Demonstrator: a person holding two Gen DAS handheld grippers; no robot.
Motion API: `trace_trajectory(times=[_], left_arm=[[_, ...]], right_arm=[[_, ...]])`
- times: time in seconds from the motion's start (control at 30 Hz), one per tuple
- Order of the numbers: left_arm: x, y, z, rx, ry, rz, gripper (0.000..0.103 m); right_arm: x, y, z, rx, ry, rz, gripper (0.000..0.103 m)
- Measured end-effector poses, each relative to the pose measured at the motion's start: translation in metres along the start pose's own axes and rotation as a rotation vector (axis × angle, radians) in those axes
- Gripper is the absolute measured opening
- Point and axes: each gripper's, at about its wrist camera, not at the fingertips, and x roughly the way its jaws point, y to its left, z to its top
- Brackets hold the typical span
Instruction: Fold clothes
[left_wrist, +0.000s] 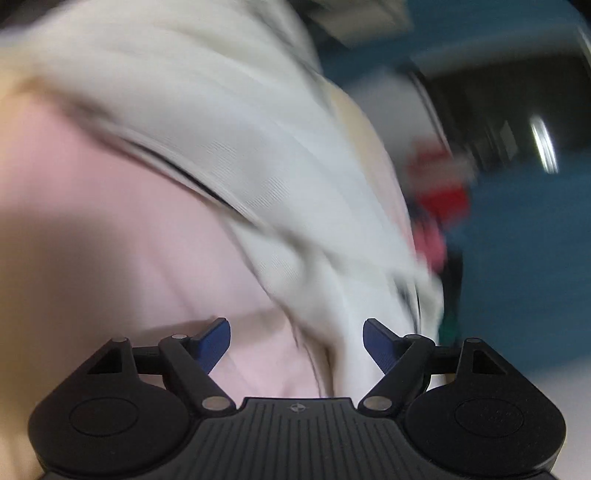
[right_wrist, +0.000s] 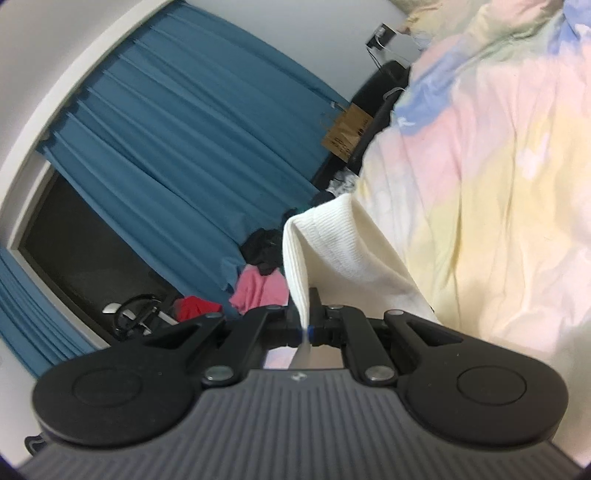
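Note:
A white ribbed garment (left_wrist: 236, 140) lies across the pink part of the bed sheet (left_wrist: 92, 229), blurred by motion in the left wrist view. My left gripper (left_wrist: 296, 338) is open and empty, its blue pads (left_wrist: 214, 343) just short of the garment's near edge. In the right wrist view my right gripper (right_wrist: 305, 314) is shut on a cuff or hem of the white ribbed garment (right_wrist: 325, 240), which rises from between the fingers and hangs beside the bed.
The bed has a pastel tie-dye sheet (right_wrist: 498, 166). A blue curtain (right_wrist: 177, 147) and dark window (right_wrist: 81, 258) stand behind. A pile of pink, red and black clothes (right_wrist: 258, 284) lies beside the bed, with a brown paper bag (right_wrist: 347, 133) farther back.

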Motion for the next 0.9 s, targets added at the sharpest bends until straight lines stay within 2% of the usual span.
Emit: trace_trajectory(times=[0.13,0.2,0.27,0.37,0.4,0.47,0.53,0.63,0.7,0.77,0.83,0.9], left_arm=[[-0.024,0.032,0.038,-0.226,-0.199,0.004,0.081],[-0.027,0.044,0.053,-0.293,-0.255,0.028,0.072],[-0.026,0.050,0.066,-0.328,-0.244,0.061,0.046],[-0.031,0.042,0.075,-0.285,-0.223,0.110,0.024],[-0.038,0.038,0.077,-0.268,-0.226,0.109,0.020],[-0.060,0.031,0.082,-0.240,-0.232,0.071,0.016],[-0.087,0.027,0.090,-0.218,-0.237,-0.002,0.014],[-0.122,0.025,0.100,-0.191,-0.247,-0.069,0.013],[-0.138,0.032,0.106,-0.167,-0.265,-0.080,0.013],[-0.148,0.045,0.111,-0.167,-0.278,-0.074,0.013],[-0.150,0.071,0.112,-0.213,-0.275,-0.036,0.013],[-0.151,0.095,0.117,-0.301,-0.252,-0.017,0.013]], right_arm=[[-0.005,-0.010,0.002,0.028,0.026,-0.023,0.006],[-0.006,-0.012,-0.001,0.023,0.031,-0.036,0.006],[-0.006,-0.013,-0.003,0.011,0.036,-0.060,0.006],[-0.004,-0.017,-0.006,0.012,0.062,-0.108,0.006],[-0.005,-0.019,-0.007,0.012,0.072,-0.127,0.006],[-0.007,-0.022,-0.009,0.004,0.089,-0.165,0.006],[-0.012,-0.020,-0.009,-0.053,0.086,-0.210,0.006],[-0.024,-0.015,-0.011,-0.121,0.071,-0.258,0.006],[-0.031,-0.018,-0.010,-0.125,0.074,-0.307,0.006],[-0.032,-0.027,-0.011,-0.105,0.105,-0.393,0.008],[-0.036,-0.043,-0.011,-0.028,0.134,-0.508,0.009],[-0.045,-0.053,-0.008,0.049,0.133,-0.555,0.010]])
